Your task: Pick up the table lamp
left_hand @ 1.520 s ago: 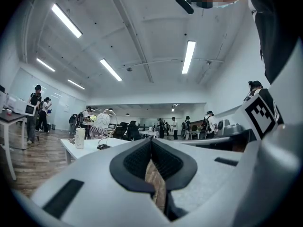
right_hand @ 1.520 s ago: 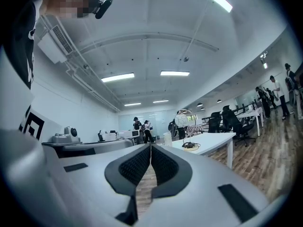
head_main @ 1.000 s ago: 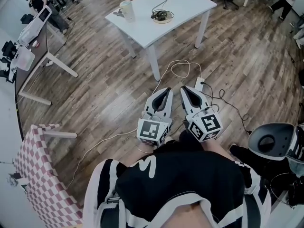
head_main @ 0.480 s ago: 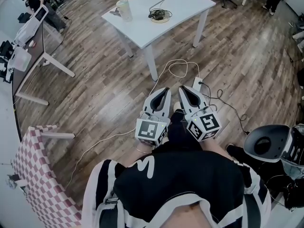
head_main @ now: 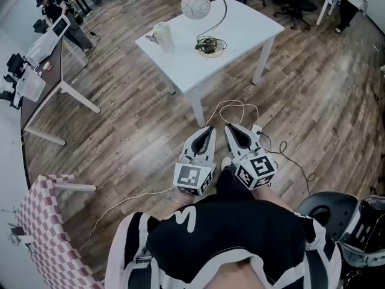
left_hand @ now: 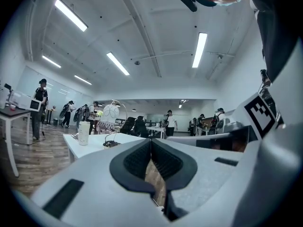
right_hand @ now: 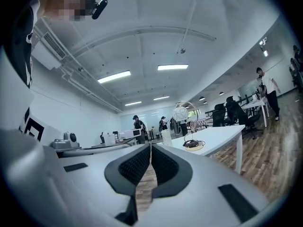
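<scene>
The table lamp has a white globe shade on a thin arched stem and a round base with coiled cord; it stands on the white table, also visible as the lamp and the lamp. My left gripper and right gripper are side by side over the wooden floor, short of the table's near corner and well apart from the lamp. Both point level toward the table. The left gripper and right gripper are shut with nothing between the pads.
A white cup stands on the table left of the lamp. A power strip with white cables lies on the floor by the grippers. A desk is at left, a checkered cloth at lower left, a round stool at lower right. People stand at the back.
Both grippers have advanced together toward the table, still shut. The table stands closer, and the lamp's globe shows whole in the head view.
</scene>
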Tool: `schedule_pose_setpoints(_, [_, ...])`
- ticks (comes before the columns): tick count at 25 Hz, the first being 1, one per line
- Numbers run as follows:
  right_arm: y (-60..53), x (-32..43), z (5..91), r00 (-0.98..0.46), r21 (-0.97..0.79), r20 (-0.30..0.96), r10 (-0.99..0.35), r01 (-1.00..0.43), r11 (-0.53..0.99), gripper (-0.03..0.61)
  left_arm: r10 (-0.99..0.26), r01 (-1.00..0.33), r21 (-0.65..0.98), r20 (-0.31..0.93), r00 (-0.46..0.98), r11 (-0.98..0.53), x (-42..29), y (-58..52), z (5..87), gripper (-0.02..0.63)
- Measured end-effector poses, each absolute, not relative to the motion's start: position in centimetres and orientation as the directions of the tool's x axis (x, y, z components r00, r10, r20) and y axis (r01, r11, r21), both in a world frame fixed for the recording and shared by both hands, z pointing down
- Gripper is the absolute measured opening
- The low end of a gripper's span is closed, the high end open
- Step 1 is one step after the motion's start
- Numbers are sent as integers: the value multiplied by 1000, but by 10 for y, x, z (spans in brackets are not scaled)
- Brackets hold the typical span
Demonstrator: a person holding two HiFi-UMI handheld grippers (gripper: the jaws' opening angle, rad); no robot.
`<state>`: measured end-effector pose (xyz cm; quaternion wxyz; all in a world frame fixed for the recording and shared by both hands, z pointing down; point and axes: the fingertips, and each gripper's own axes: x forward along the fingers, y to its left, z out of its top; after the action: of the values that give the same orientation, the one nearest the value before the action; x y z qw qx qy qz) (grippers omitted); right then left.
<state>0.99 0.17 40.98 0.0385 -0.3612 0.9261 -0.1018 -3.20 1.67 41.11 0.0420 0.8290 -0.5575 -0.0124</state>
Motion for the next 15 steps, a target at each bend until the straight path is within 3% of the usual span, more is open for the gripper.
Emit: schedule_pose_setpoints(15, [-192,13,392,-766,-203,-11,-643,-628,752,23,-940,-938,60,-7,342,-341,-29,-175,391,6])
